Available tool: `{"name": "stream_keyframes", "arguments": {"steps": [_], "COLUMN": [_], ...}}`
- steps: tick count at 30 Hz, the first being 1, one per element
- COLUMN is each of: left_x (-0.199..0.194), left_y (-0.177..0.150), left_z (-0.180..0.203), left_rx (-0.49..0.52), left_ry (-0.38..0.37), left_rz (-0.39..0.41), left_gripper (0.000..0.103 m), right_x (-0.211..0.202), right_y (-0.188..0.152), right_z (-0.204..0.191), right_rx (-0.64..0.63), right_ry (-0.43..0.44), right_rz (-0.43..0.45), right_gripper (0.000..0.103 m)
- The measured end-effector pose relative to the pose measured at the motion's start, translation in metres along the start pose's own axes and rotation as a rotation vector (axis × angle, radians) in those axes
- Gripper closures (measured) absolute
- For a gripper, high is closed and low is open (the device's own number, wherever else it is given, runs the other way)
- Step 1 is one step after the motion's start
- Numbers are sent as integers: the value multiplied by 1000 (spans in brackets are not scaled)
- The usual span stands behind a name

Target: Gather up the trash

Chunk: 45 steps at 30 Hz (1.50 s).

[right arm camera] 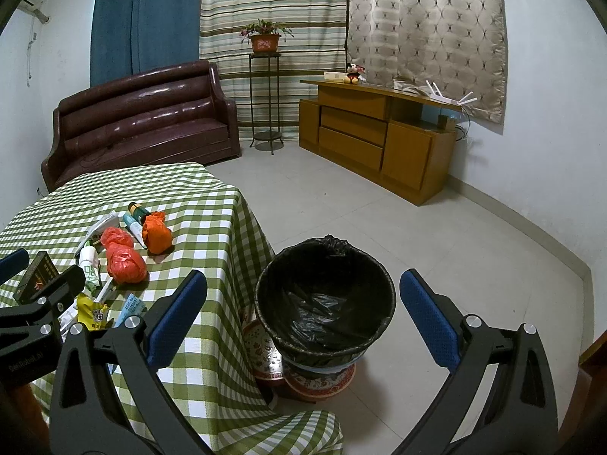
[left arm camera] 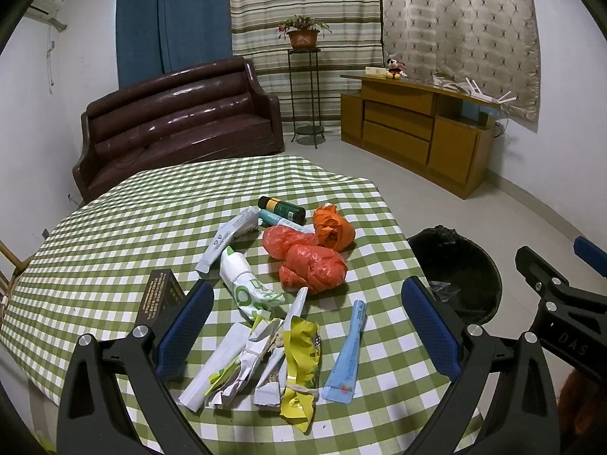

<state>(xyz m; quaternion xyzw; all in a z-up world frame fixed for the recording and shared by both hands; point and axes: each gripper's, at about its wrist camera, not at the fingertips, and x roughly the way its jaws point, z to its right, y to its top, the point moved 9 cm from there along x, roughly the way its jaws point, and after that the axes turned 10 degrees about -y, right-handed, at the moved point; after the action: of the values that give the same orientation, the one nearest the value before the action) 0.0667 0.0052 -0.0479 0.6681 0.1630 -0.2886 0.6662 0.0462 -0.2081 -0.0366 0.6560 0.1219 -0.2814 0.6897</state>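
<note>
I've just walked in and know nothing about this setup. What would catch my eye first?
Probably the heap of litter in the middle of the green checked table: two bright orange plastic bags, a yellow wrapper and a blue sachet. Beside the table stands a black-lined bin, nearly empty. Both claws, left and right, hang open, holding nothing.

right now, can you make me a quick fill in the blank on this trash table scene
1. The trash bin is lined with a ____ plastic bag.
2. The tablecloth is checked in white and ____.
3. Both the left claw and the right claw have their jaws ____.
4. The dark bottle on the table is lying on its ____.

Missing words: black; green; open; side
</note>
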Motion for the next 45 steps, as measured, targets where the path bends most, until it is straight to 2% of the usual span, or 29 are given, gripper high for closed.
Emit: {"name": "stream_keyframes", "arguments": {"steps": [45], "left_x": [7], "left_y": [-4], "left_z": [0], "left_rx": [2], "left_ry": [2], "left_rz": [-5], "left_gripper": [7], "right_x": [0], "right_y": [0], "right_z": [1], "right_rx": [-2], "right_ry": [-2], "right_rz": [-1], "right_gripper": [4]}}
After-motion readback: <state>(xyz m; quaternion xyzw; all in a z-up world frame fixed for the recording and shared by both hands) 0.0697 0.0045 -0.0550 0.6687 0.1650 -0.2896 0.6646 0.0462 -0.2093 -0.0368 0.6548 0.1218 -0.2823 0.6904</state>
